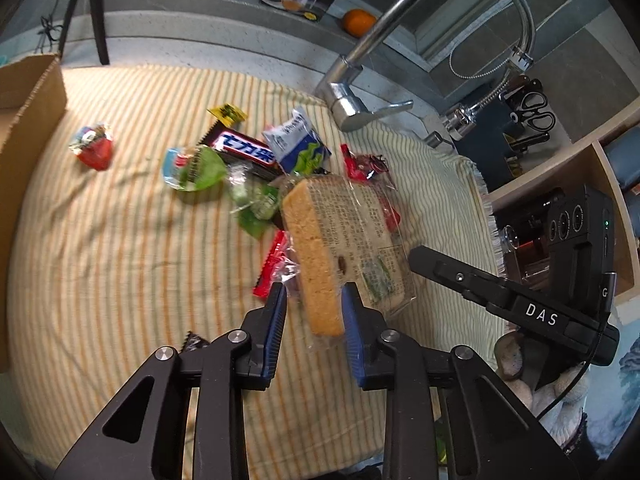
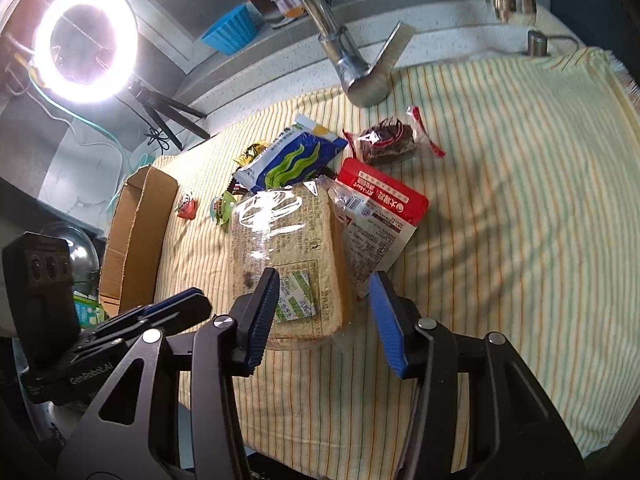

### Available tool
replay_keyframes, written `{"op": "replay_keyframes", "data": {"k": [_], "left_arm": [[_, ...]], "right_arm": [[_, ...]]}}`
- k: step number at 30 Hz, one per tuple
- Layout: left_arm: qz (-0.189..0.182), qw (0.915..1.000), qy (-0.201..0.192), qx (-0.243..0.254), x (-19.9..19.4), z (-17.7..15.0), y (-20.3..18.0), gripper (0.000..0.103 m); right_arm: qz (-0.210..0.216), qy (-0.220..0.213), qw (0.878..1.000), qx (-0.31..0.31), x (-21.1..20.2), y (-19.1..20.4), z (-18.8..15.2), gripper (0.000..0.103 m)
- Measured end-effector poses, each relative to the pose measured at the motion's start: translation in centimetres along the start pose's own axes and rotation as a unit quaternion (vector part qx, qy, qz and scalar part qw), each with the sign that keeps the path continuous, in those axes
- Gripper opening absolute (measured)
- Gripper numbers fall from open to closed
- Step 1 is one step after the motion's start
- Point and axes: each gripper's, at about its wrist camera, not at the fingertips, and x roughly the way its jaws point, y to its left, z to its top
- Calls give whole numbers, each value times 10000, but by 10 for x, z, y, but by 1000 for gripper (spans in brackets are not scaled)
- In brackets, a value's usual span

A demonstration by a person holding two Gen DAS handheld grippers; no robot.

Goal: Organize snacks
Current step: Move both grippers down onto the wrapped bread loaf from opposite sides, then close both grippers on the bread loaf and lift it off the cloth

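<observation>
1. While the pile of snacks lies mid-cloth on the yellow striped cloth [image 1: 120,240], the left gripper [image 1: 314,312] has its blue pads drawn in narrow on either side of the near end of the clear-wrapped slab of tan sponge cake [image 1: 320,248]; the pads look to press the wrapper, so I judge it gripped.
2. From the right wrist view, the right gripper [image 2: 324,304] stands about half open, straddling the same cake's near corner [image 2: 288,240]; its right pad is clear of the wrapper, and whether the left pad touches I cannot tell.
3. Beside the cake lie a red-and-white printed pouch [image 2: 380,216], a blue-and-green foil packet [image 2: 288,160], a dark bar with white lettering [image 1: 244,148] and a small red wrapped sweet [image 1: 94,148] well apart to the side.
4. An open brown cardboard box [image 2: 136,232] sits at the cloth's edge, seemingly empty as far as can be seen.
5. Judged step: the first pick, with sorting barely begun.
6. Next, the move calls for a firm hold, a lift clear of the neighbouring packets, and a carry across to the box; the slick wrapper could slip.
</observation>
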Motion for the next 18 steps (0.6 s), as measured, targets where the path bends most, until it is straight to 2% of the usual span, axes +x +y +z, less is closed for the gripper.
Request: {"op": "replay_keyframes", "data": {"k": [9,18], "left_arm": [[-105,9997,117,-205,18,5,3,25],[-267,9993,165,-202,25,11,3,25]], "right_arm": [[281,228,9993,105,14,-12,8,41],[491,377,9981,21,23,-8,14,36]]}}
